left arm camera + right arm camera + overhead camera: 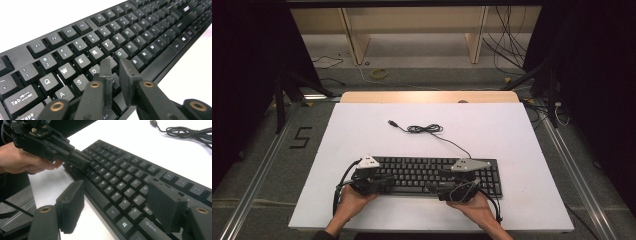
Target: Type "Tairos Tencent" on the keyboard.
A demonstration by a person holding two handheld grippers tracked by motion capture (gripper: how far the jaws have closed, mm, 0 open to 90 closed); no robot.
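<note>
A black keyboard (422, 170) lies on the white table top, near the front edge. Its cable (427, 129) runs back in a loose coil to a USB plug (392, 122). My left gripper (389, 179) is at the keyboard's left end, shut with nothing held. In the left gripper view its tips (116, 66) rest low over the D and F keys of the keyboard (120, 37). My right gripper (437, 185) is open over the front right keys. Its jaws (118, 205) stand wide apart above the Shift and Windows keys of the keyboard (117, 170). The left gripper (83, 161) touches the keys farther along.
Bare white table top (492, 125) stretches behind and to both sides of the keyboard. The coiled cable (187, 131) lies behind the keyboard. A wooden strip (427, 96) edges the table's back. Metal rails (257, 175) run along the floor at each side.
</note>
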